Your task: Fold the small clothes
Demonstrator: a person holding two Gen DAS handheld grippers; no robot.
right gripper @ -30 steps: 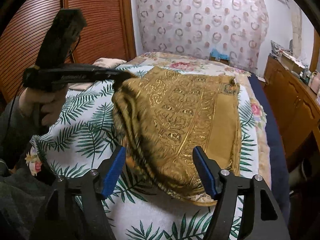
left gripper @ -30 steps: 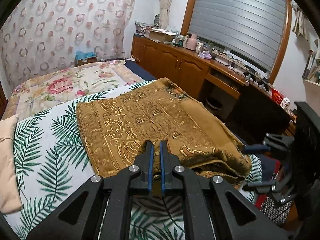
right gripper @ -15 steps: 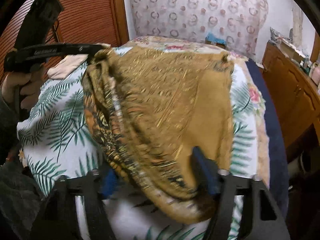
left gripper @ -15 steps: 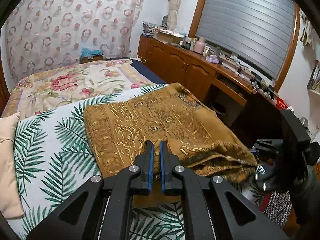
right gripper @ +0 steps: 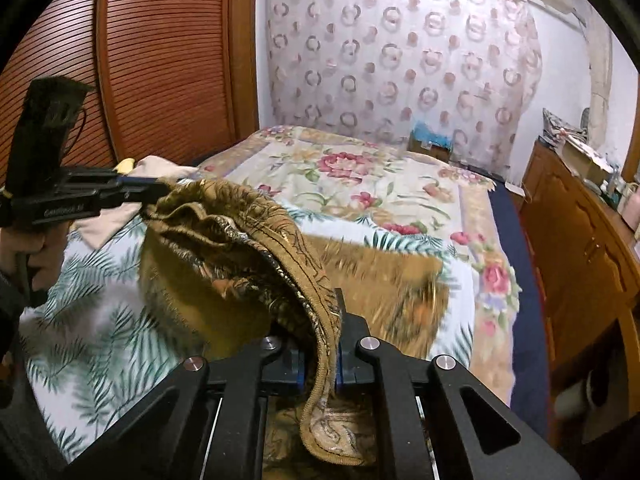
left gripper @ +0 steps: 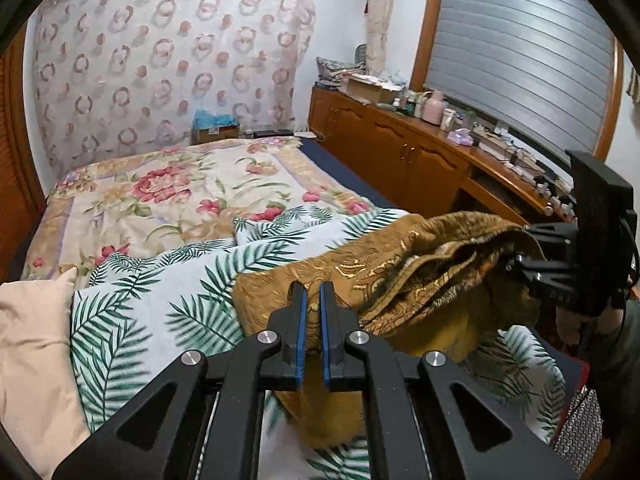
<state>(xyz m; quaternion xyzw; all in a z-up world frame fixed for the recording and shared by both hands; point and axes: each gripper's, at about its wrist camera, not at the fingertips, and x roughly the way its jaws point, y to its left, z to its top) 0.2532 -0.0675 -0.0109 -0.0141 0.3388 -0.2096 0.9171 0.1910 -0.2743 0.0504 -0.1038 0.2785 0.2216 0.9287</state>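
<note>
A gold-brown patterned cloth (left gripper: 420, 264) hangs lifted above the palm-leaf bedsheet (left gripper: 132, 320), bunched between my two grippers. My left gripper (left gripper: 311, 300) is shut on one edge of it. My right gripper (right gripper: 320, 344) is shut on another edge, and the hem (right gripper: 320, 412) droops over the fingers. The far part of the cloth (right gripper: 384, 288) still trails on the bed. The left gripper also shows in the right wrist view (right gripper: 152, 194), and the right gripper body shows in the left wrist view (left gripper: 560, 268).
A floral quilt (left gripper: 180, 188) covers the far half of the bed. A beige garment (left gripper: 32, 344) lies at the left bed edge. A wooden cabinet (left gripper: 404, 148) with clutter runs along the right. A louvred wooden door (right gripper: 160, 60) stands to the left.
The right gripper has closed on the cloth's edge. Both grippers have lifted the cloth off the bed and bunched it, and the flat spread is gone.
</note>
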